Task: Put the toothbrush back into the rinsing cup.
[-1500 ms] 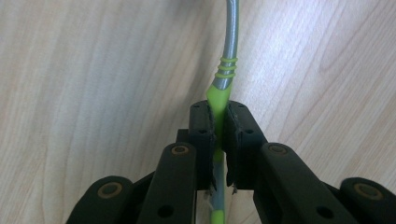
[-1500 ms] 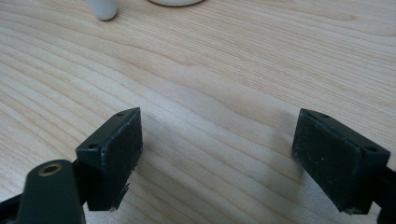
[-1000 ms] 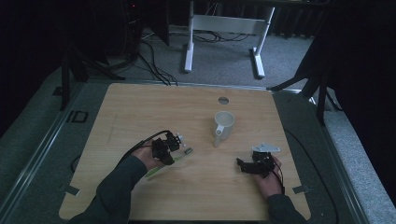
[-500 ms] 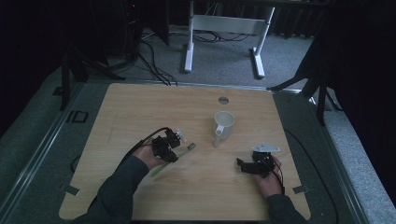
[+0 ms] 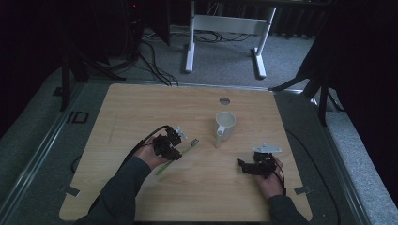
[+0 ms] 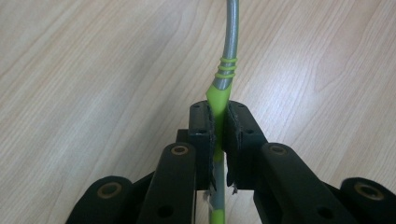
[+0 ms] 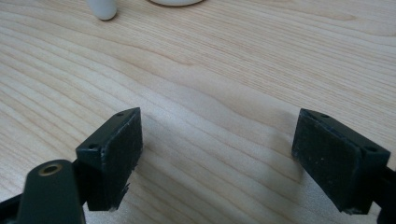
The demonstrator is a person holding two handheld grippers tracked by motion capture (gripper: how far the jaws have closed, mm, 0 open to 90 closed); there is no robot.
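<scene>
A utensil with a lime-green handle and a grey metal shaft (image 6: 230,42) is clamped in my left gripper (image 6: 218,110), whose pads press on the green part. In the high view the left gripper (image 5: 177,148) is left of centre on the wooden table (image 5: 136,108). The utensil's metal end (image 5: 194,141) points toward a white mug (image 5: 225,123), and its green tail sticks out behind the hand. My right gripper (image 5: 243,166) rests at the right front with its jaws wide apart. Its own view shows the right gripper (image 7: 217,137) with bare wood between the pads and the mug's handle (image 7: 103,8) at the top edge.
A small round grommet (image 5: 225,100) sits in the tabletop behind the mug. Black cables trail from both grippers across the table. A white desk frame (image 5: 189,44) stands on the grey carpet beyond the far edge, with dark stands at both sides.
My left gripper has shifted slightly toward the mug with the utensil in it, and the metal end now sits a little farther right. The right gripper has kept still.
</scene>
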